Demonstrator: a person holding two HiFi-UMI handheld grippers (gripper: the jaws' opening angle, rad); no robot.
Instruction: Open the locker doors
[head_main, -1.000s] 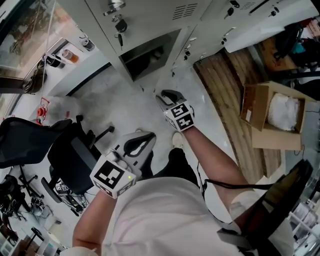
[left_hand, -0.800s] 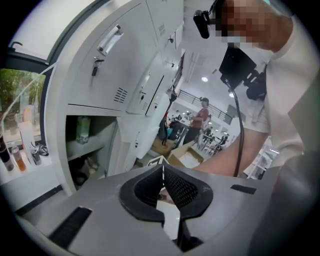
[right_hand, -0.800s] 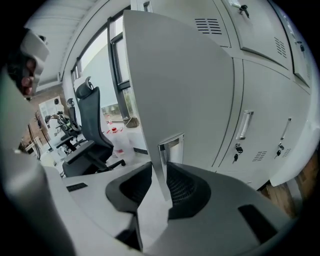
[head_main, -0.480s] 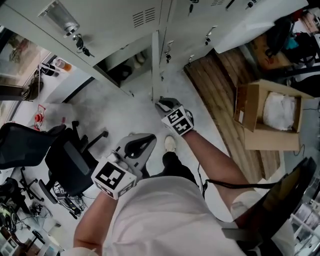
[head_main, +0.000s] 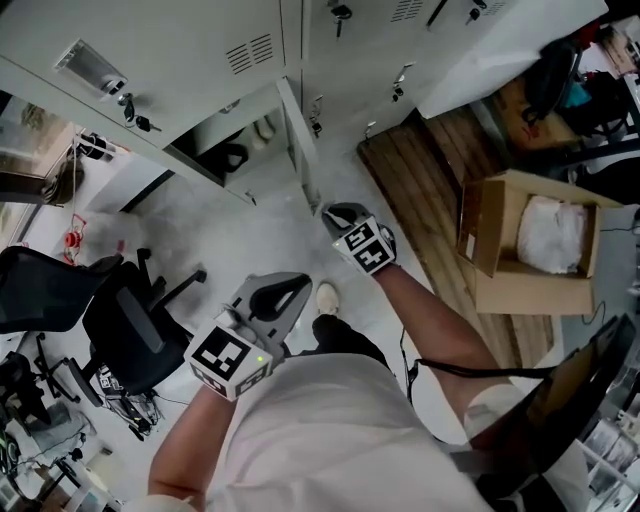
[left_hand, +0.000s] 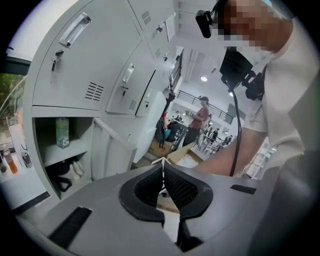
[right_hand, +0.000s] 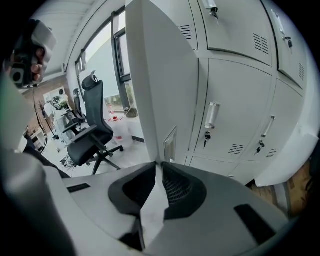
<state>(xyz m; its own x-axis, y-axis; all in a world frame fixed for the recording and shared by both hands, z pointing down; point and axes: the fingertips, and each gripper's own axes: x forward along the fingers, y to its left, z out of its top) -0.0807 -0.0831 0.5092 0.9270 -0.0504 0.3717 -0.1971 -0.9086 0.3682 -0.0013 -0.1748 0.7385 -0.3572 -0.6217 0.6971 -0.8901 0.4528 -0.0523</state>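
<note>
Head view looks steeply down on a bank of grey lockers with one lower locker door swung out towards the person, its open compartment to the left of it. The right gripper reaches forward to the free end of that door, while the left gripper hangs lower and nearer the body, apart from the lockers. An office chair stands at the left and an open cardboard box lies on the wooden floor at the right. Left gripper view shows its fingers brought together tip to tip with nothing between them; beyond them the open compartment holds a bottle on a shelf. Right gripper view shows fingers that have just been closing and now stand narrow, one on each side of the door's free edge, which runs down into the slit between them.
</note>
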